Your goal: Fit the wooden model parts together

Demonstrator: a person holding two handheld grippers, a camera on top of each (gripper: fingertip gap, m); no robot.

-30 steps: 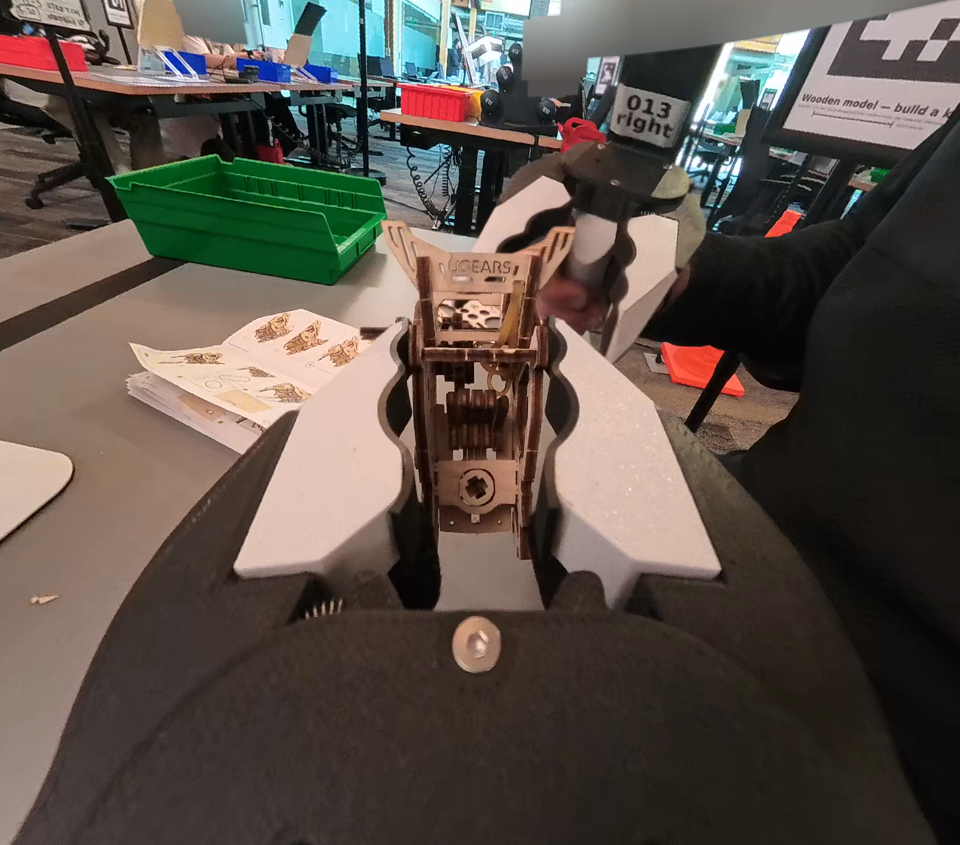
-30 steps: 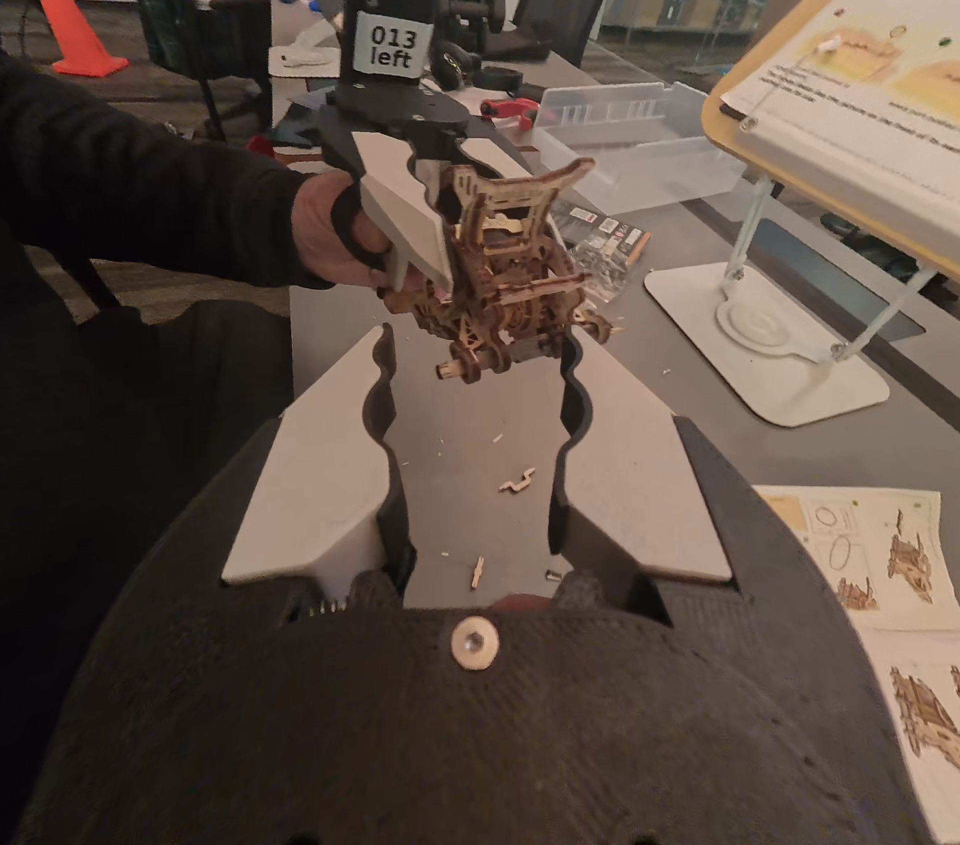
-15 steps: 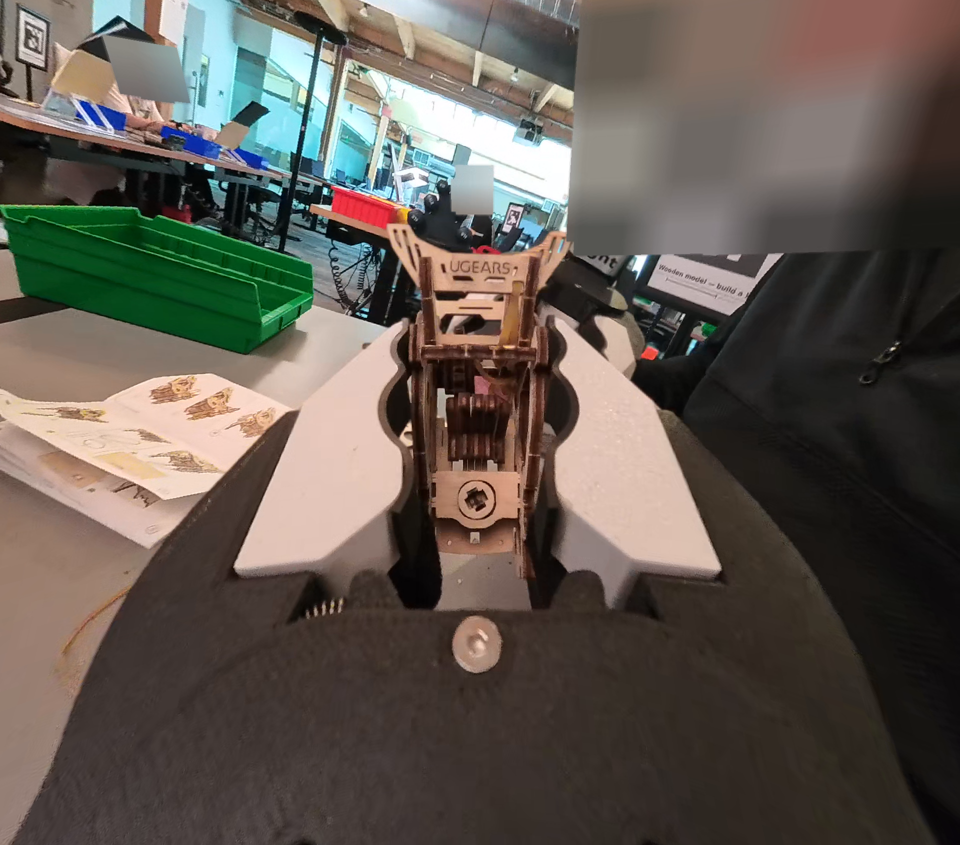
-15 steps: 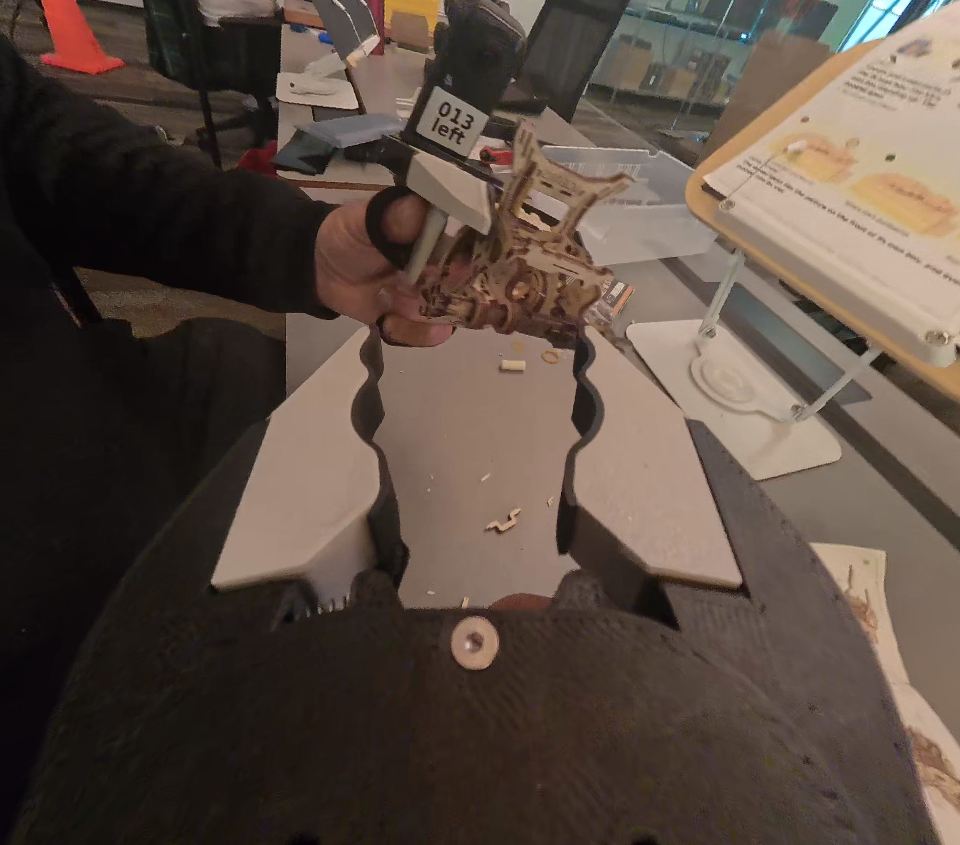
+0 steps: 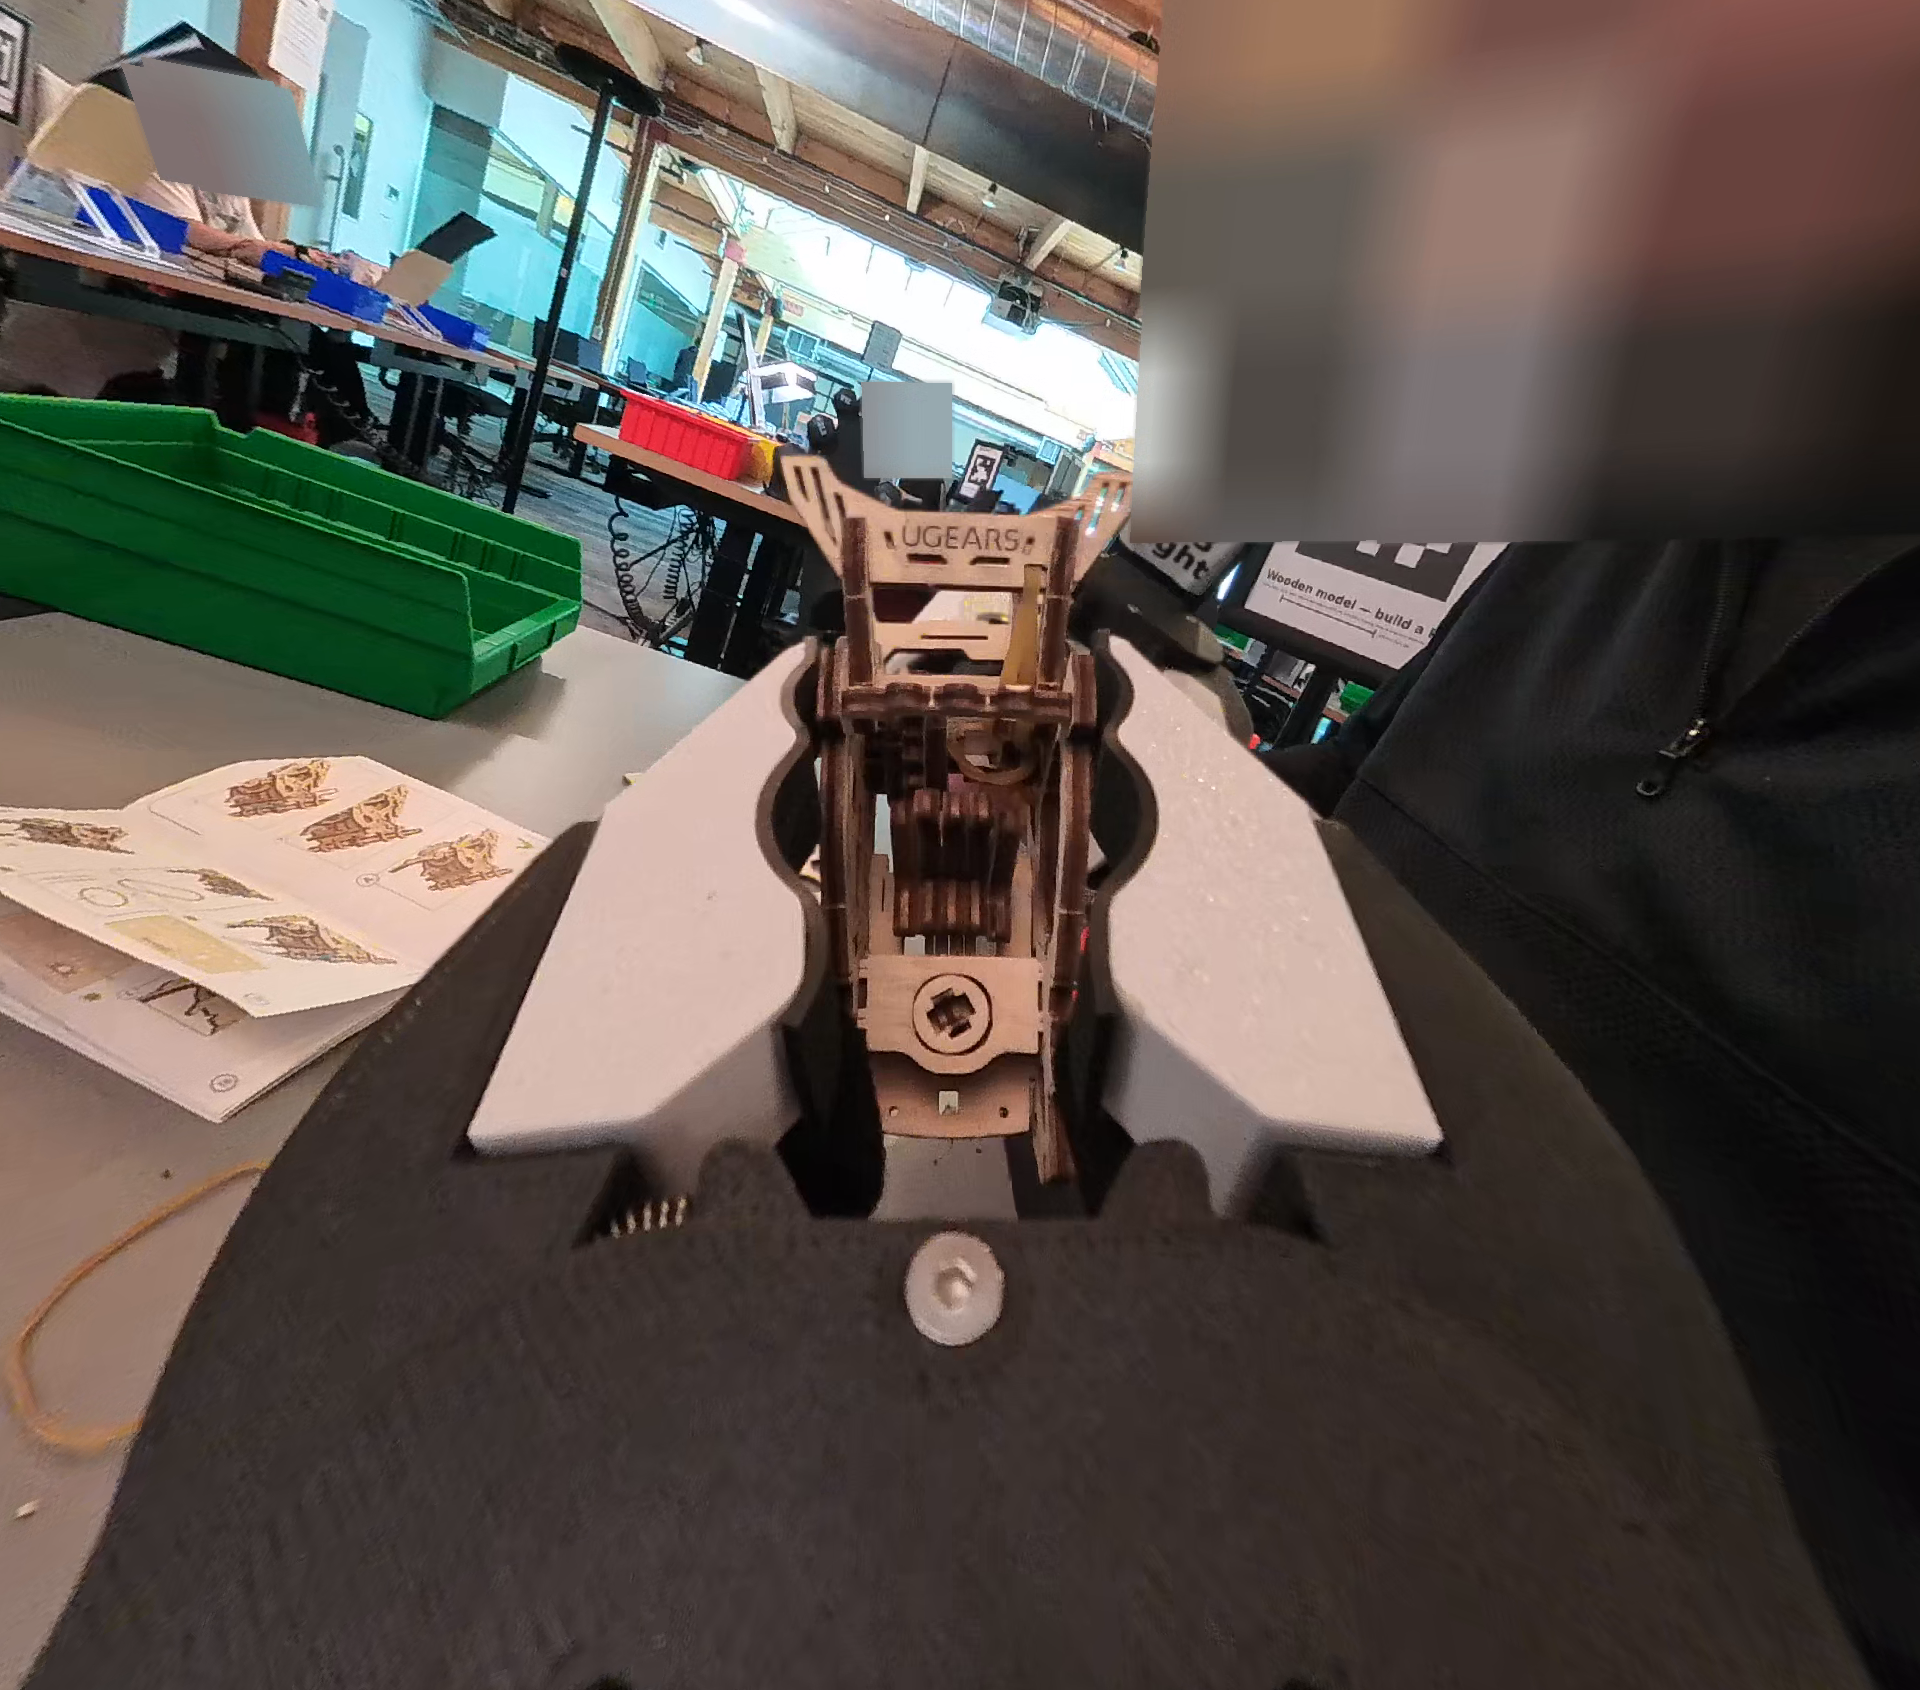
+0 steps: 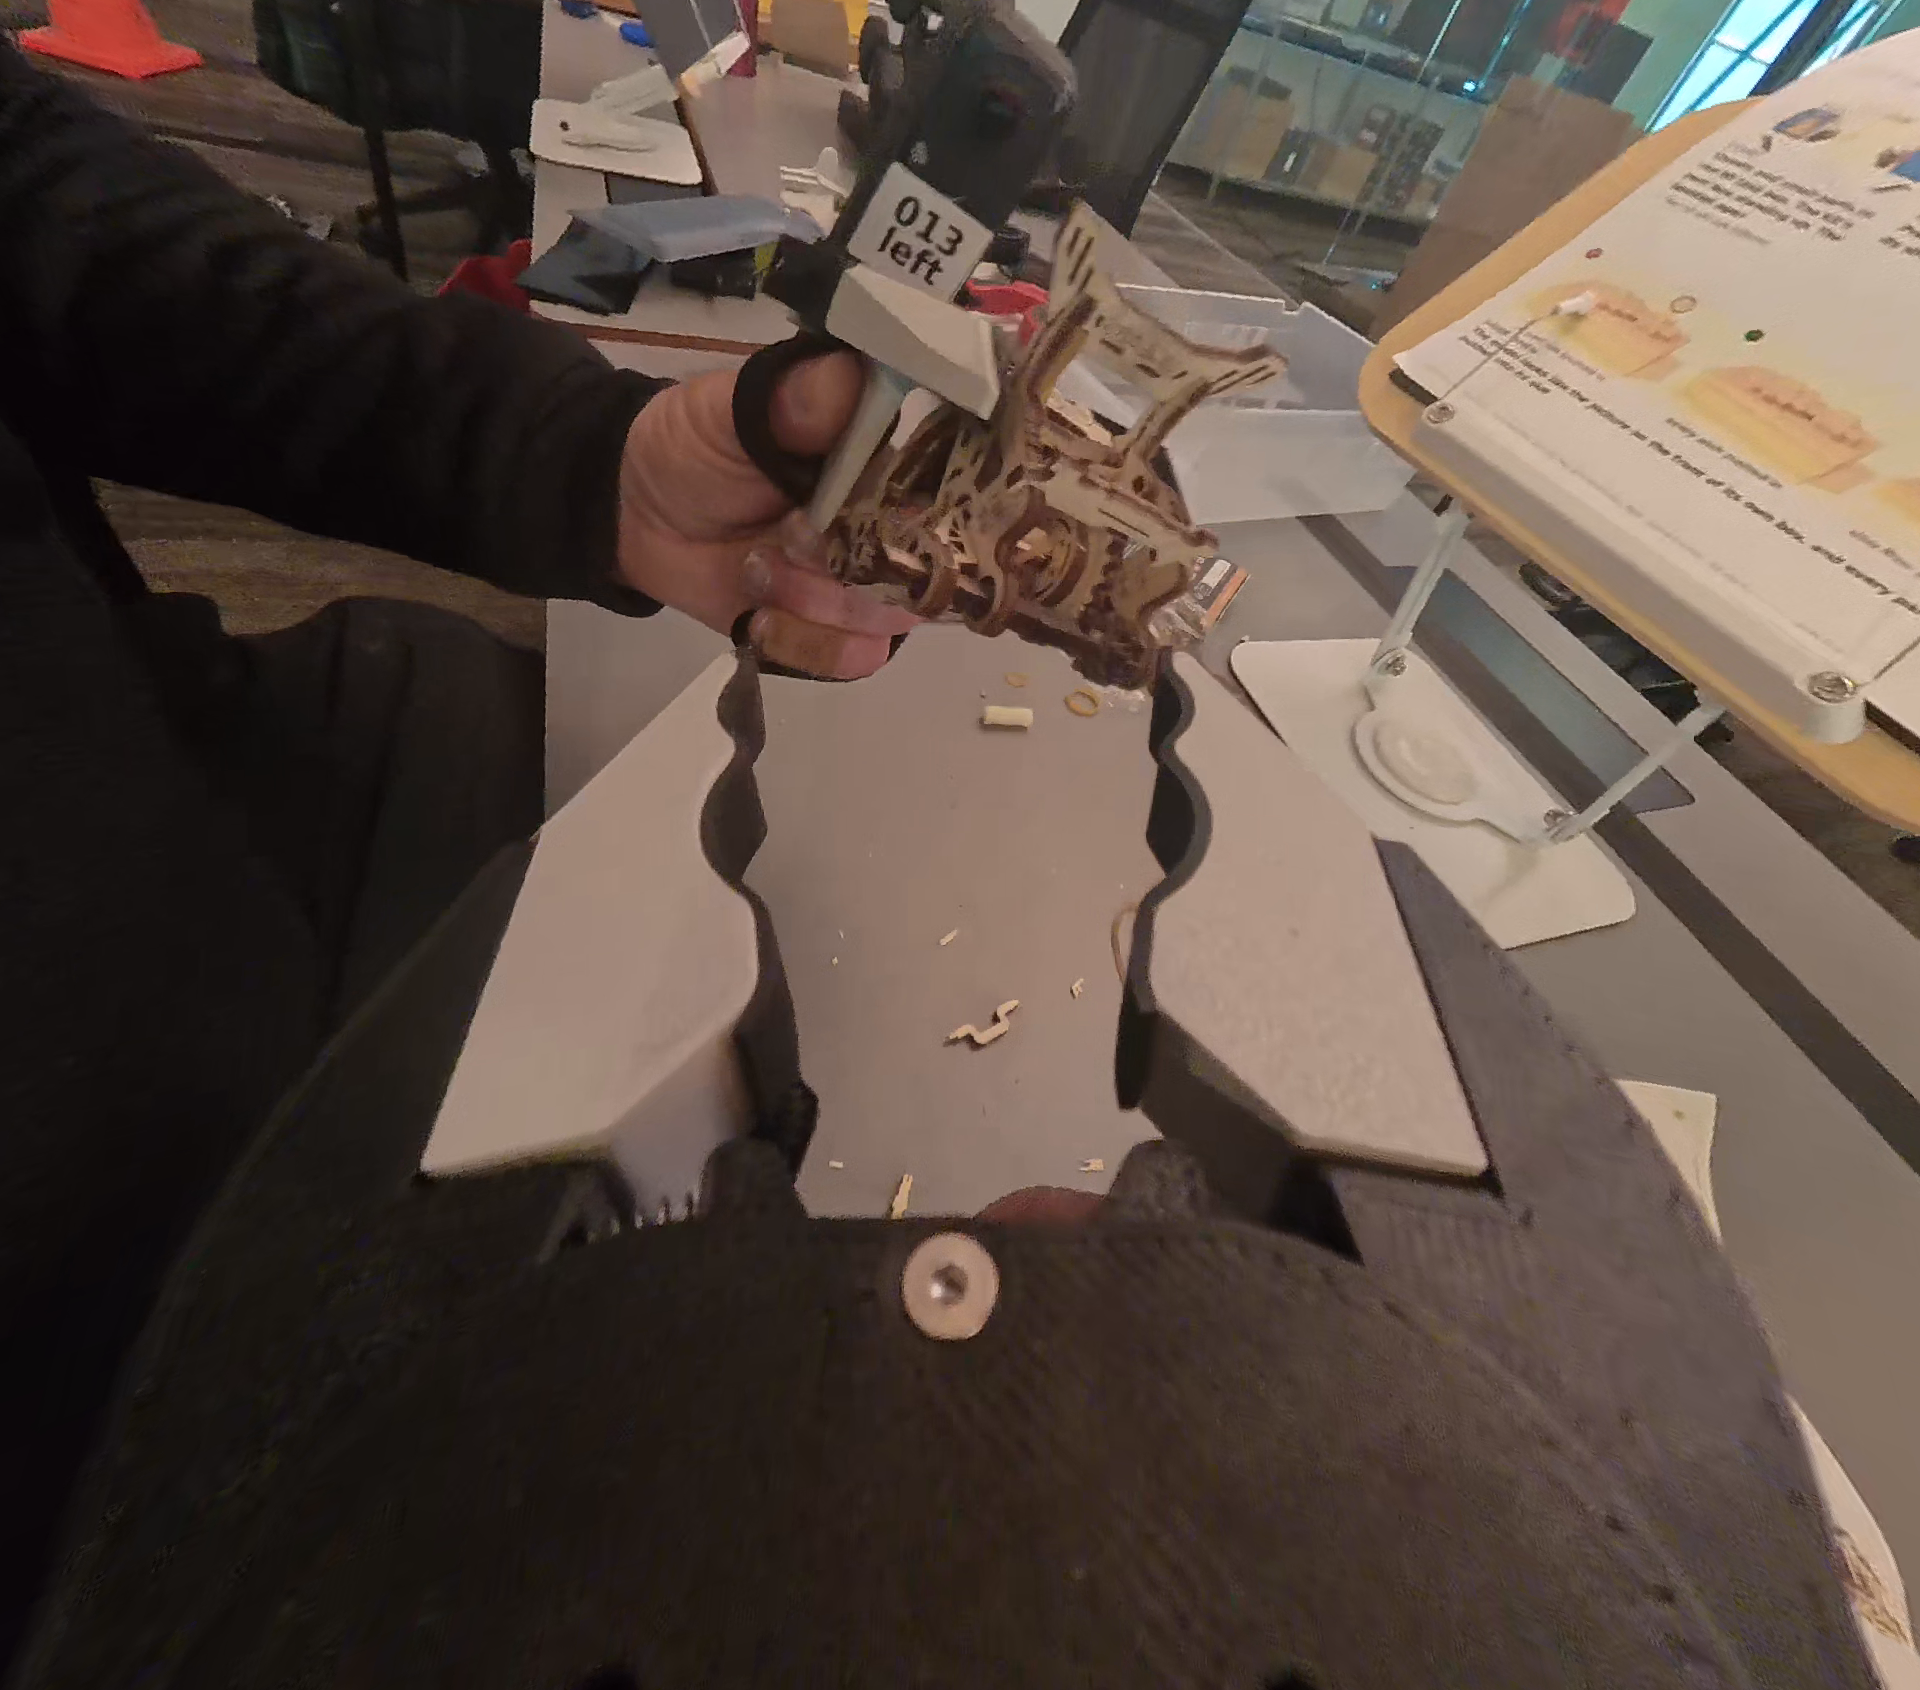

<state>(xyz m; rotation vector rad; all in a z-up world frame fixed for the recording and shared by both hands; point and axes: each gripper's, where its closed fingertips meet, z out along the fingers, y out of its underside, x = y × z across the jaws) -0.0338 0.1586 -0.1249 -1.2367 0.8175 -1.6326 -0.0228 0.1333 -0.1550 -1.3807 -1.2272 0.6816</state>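
My left gripper (image 5: pixel 954 705) is shut on a brown wooden model (image 5: pixel 956 819) with gears, which stands between its grey fingers (image 5: pixel 665 944). In the right wrist view the same model (image 6: pixel 1049 518) is held in the air above the grey table, tilted, by the left gripper (image 6: pixel 914 352) in a bare hand. My right gripper (image 6: pixel 956 736) is open and empty, just below the model, jaws wide apart. Small wooden bits (image 6: pixel 982 1032) lie on the table under it.
A green bin (image 5: pixel 281 539) and an instruction booklet (image 5: pixel 229 892) lie left on the table, with a rubber band (image 5: pixel 94 1308) near the front. A white stand with an instruction board (image 6: pixel 1683 435) is at right. A clear tray (image 6: pixel 1278 414) sits behind. Some 5 cm of space lies between my two pairs of fingers.
The left gripper has tilted up and turned the model, so the view now shows the ceiling. The right gripper has dropped out of the left view and stays open below the model.
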